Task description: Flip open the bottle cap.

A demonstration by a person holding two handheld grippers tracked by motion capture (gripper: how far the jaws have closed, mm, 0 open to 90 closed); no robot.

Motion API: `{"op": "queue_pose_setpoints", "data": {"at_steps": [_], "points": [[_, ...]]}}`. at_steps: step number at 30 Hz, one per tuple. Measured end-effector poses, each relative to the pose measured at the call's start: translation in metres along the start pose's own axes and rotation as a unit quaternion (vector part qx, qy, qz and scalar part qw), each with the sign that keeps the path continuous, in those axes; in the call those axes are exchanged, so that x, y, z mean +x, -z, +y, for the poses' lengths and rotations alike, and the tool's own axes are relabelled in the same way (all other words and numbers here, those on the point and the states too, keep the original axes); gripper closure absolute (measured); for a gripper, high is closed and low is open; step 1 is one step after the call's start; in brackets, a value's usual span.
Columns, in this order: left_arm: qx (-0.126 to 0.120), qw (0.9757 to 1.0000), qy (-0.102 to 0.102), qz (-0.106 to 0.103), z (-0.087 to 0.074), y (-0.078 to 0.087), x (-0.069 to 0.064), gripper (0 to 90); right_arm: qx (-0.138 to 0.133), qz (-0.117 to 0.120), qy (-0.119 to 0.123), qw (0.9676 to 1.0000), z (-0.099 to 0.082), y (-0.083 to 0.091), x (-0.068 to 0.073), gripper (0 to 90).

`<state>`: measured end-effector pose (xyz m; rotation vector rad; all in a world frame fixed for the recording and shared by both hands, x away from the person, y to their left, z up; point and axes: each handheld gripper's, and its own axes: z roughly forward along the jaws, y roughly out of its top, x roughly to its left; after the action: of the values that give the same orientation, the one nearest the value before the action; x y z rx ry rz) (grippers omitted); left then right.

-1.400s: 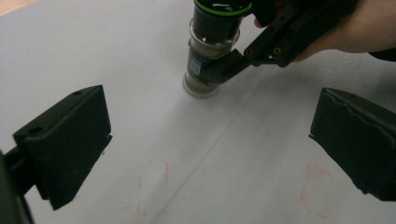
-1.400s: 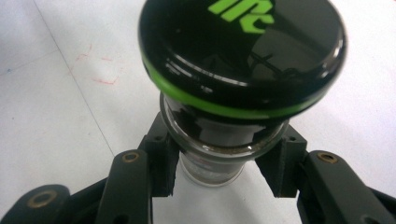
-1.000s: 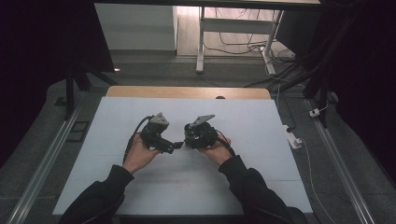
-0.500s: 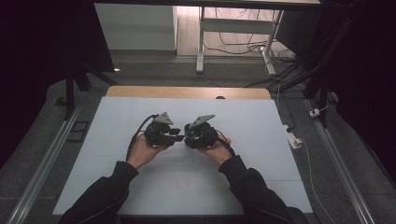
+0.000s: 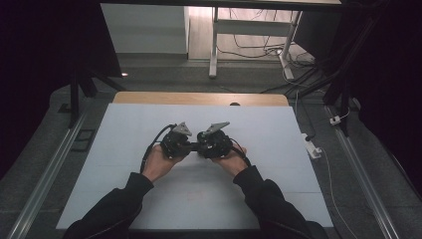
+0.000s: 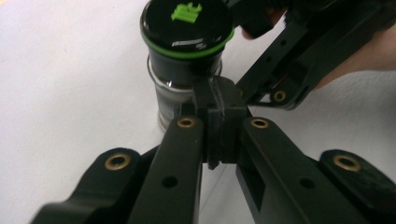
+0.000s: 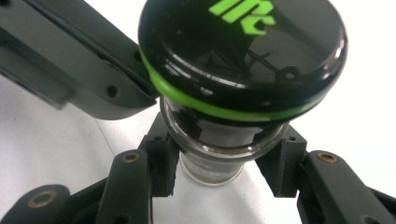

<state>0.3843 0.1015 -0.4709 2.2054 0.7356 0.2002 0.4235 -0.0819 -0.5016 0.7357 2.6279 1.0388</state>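
The high view is dim and murky, its dark surroundings swallowing detail around the pale, evenly lit white rectangular table top [image 5: 278,149], while both gripper views are bright, overexposed on the white surface, with soft-focused near jaws and glare on the glossy black, green-ringed jar lid [image 7: 243,56].

The table [image 5: 278,149] bears a jar [image 7: 210,163] near its middle, standing upright with the lid [image 7: 243,56] on top. The left gripper [image 5: 191,146] lies to the left of the jar, the right gripper [image 5: 201,147] to its right; the two meet at the jar. A socket strip [image 5: 312,148] lies just off the table's right edge.
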Motion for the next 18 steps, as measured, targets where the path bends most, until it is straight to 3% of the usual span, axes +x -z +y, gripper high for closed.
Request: {"op": "queue_pose_setpoints", "data": {"at_steps": [14,18], "points": [[-0.015,0.9999,0.004,-0.001,0.0047,0.0091,-0.0034,89.1,0.001,-0.002,0.0,1.0,0.0003,0.0,0.0006,52.9],[-0.023,0.9996,0.016,-0.001,0.006,0.0106,-0.0021,89.1,0.002,-0.005,0.007,1.0,0.0007,-0.0004,0.0017,52.9]]}}
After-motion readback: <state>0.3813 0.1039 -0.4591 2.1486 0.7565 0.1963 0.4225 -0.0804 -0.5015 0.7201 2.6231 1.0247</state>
